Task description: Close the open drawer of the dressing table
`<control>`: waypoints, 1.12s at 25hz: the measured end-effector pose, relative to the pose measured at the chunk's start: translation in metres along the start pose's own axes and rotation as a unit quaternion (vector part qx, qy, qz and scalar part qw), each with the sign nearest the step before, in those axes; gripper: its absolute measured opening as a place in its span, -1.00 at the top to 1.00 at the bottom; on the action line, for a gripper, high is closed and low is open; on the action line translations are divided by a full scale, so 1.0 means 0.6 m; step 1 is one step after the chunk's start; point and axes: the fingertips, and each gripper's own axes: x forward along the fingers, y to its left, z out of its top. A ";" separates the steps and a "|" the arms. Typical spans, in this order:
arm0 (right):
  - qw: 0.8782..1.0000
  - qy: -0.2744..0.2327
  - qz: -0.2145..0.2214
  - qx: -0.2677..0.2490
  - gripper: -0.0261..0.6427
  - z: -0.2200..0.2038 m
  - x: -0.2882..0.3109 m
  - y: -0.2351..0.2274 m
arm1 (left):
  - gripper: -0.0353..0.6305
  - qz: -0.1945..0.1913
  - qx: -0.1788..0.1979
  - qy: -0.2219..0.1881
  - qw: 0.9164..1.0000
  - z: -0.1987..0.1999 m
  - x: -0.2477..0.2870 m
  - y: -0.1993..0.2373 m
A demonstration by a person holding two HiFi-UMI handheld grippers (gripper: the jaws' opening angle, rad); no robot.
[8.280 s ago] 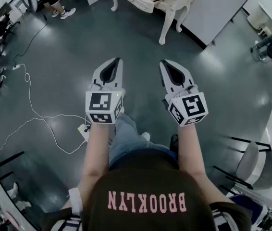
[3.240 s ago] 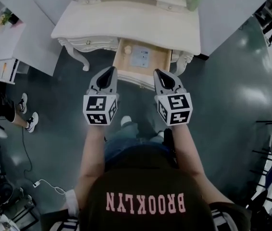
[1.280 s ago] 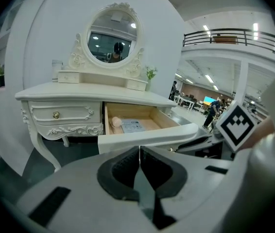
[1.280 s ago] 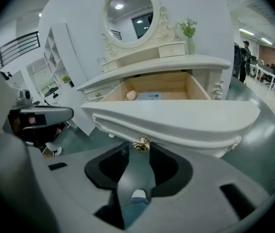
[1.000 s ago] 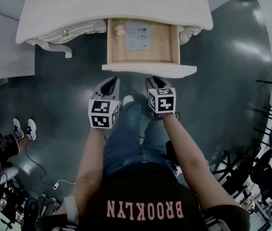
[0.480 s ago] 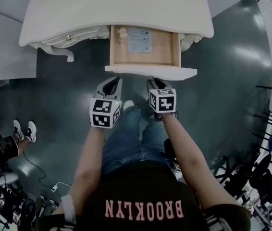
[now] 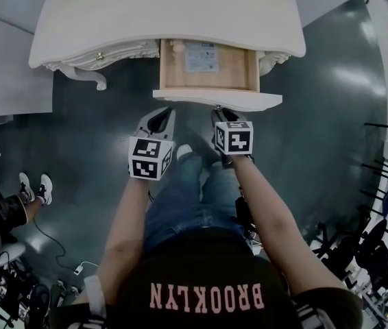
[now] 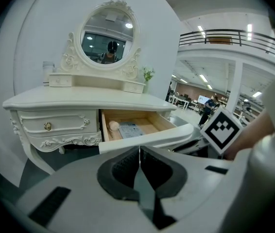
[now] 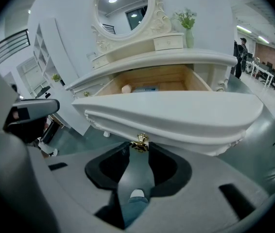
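The dressing table (image 7: 166, 12) is white, with a round mirror (image 8: 107, 40) standing on its top. The drawer (image 7: 214, 100) is under the table top, at the person's right part of the table, and it is pulled out. Its wooden inside is open to see and its white front points to the person.

Both grippers are just in front of the drawer front and point at it. The right gripper (image 7: 220, 111) is at the middle of the front, and its tips reach it. Its jaws stand a little apart, and between their tips sits the knob (image 9: 140, 142) of the drawer. The tips close on the knob from both sides.

The left gripper (image 7: 168, 110) is near the left end of the drawer front. In the left gripper view the front lies just above its tips, but I cannot tell if they touch it. Its jaws are pressed together, with only a thin line between the pads, and nothing is between them.

Inside the drawer a printed sheet (image 7: 201, 57) lies flat on the bottom near the back wall. A small pale round thing (image 7: 177, 46) lies beside the sheet, in the back left corner of the drawer.
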 end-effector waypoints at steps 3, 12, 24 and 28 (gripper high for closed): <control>1.000 0.002 -0.004 0.001 0.60 0.001 0.002 -0.002 | 0.88 0.002 -0.002 -0.002 1.000 0.002 -0.002 0.007; 1.000 0.008 -0.009 0.003 0.59 0.007 0.005 -0.006 | 0.88 0.018 -0.022 -0.013 0.999 0.007 -0.019 0.026; 1.000 0.013 0.004 0.010 0.59 0.013 0.016 -0.008 | 0.88 0.027 -0.027 -0.014 0.999 0.008 -0.017 0.032; 1.000 0.017 0.006 0.010 0.58 0.016 0.022 -0.009 | 0.88 0.031 -0.029 -0.017 0.999 0.019 -0.011 0.038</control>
